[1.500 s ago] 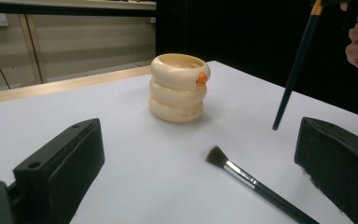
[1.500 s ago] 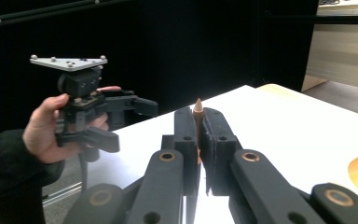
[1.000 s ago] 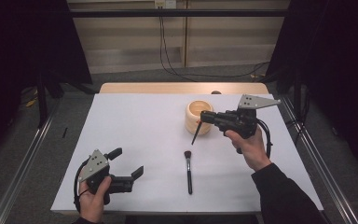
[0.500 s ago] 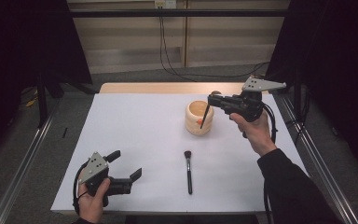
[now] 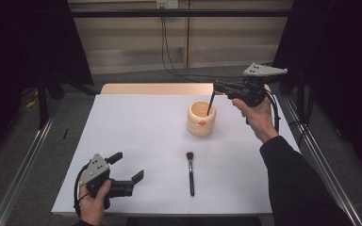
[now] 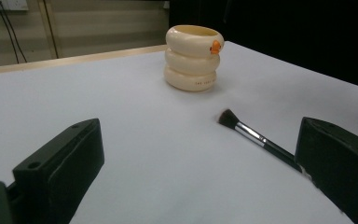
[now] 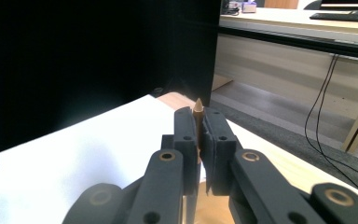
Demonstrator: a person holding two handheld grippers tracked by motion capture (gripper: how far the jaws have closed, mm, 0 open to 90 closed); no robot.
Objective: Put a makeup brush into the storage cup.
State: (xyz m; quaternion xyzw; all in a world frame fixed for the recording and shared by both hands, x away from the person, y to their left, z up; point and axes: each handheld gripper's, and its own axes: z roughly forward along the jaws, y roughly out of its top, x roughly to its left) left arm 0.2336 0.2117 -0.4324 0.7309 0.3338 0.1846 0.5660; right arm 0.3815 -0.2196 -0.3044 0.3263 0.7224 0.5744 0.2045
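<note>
A cream ringed cup point(image 5: 201, 121) with an orange mark stands on the white table point(image 5: 136, 136), right of centre. My right gripper point(image 5: 216, 87) hovers just above and behind it, shut on a thin dark brush point(image 5: 210, 104) that hangs down with its lower end inside the cup's mouth. In the right gripper view the jaws point(image 7: 198, 135) clamp the brush's pointed brown handle tip point(image 7: 198, 108). A second, black-handled brush point(image 5: 190, 172) lies flat nearer the front. My left gripper point(image 5: 128, 168) rests open at the front left; its view shows the cup point(image 6: 194, 58) and the lying brush point(image 6: 256, 137).
A bare wooden strip point(image 5: 155, 89) runs along the table's far edge. Metal rails point(image 5: 21, 165) flank the table on both sides, with dark curtains and cables behind. White tabletop stretches between the left gripper and the cup.
My right gripper has risen and moved toward the far right with the thin brush, whose lower end went from beside the cup into its mouth. The left gripper has stayed put.
</note>
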